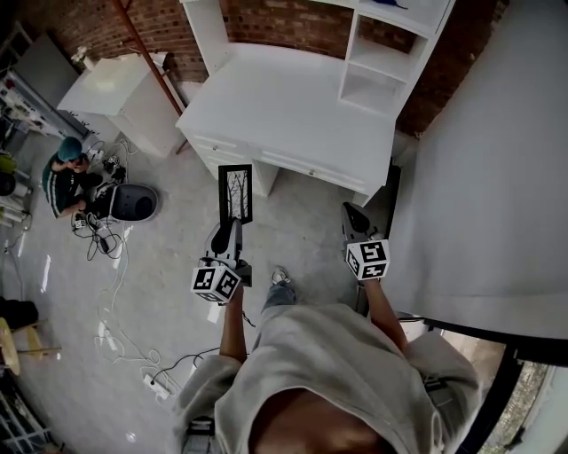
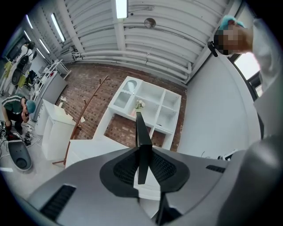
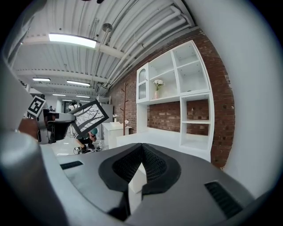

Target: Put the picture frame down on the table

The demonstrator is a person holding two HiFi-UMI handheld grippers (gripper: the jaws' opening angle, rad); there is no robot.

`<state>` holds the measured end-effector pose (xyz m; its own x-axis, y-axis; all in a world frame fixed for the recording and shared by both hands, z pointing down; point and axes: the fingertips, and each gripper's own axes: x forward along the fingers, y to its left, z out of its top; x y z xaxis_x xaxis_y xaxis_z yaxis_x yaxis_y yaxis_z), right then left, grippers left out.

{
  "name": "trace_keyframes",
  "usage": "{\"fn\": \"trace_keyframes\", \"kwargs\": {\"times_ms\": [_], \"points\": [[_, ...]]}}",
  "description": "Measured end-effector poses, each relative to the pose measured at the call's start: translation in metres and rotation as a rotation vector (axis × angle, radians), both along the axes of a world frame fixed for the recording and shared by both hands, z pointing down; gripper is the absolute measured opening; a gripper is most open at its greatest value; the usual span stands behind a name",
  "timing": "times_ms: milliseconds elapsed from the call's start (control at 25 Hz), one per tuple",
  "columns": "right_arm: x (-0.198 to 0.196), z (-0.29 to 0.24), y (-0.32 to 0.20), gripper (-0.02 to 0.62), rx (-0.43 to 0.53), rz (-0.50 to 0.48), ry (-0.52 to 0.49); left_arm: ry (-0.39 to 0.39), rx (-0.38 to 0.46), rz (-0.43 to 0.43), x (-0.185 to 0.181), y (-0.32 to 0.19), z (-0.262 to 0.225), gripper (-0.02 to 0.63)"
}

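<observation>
Picture frame (image 1: 235, 193), black-edged with a print of bare trees, stands upright in the air near the middle of the head view, over the grey floor (image 1: 169, 266) and just short of the front edge of the white table (image 1: 293, 106), not touching it. The left tool (image 1: 231, 226) grips it by its lower end: in the left gripper view the frame shows edge-on, pinched between the two dark pads, which sit nearly together on its thin side. The right tool (image 1: 353, 215), right of centre in the head view, is apart from the frame; its jaws meet at the tips with nothing between them. At the left edge a person (image 1: 64, 173) crouches on the floor among cables (image 1: 106, 244). A white shelf unit (image 1: 390, 44) rises at the table's right end, against a brick wall (image 1: 293, 22).
</observation>
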<state>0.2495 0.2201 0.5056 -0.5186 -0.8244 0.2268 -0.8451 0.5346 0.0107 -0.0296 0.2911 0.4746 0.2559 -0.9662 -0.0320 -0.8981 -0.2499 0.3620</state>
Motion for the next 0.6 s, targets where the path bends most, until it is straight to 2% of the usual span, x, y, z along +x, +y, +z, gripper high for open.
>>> {"fn": "trace_keyframes", "kwargs": {"times_ms": [360,600], "points": [[-0.062,-0.007,-0.085,0.025,-0.002,0.036,0.009,0.011,0.01,0.051,-0.06,-0.096,-0.008,0.077],[-0.108,-0.007,-0.123,0.025,0.009,0.031,0.004,0.017,0.005,0.065,-0.1,-0.136,-0.002,0.077]]}}
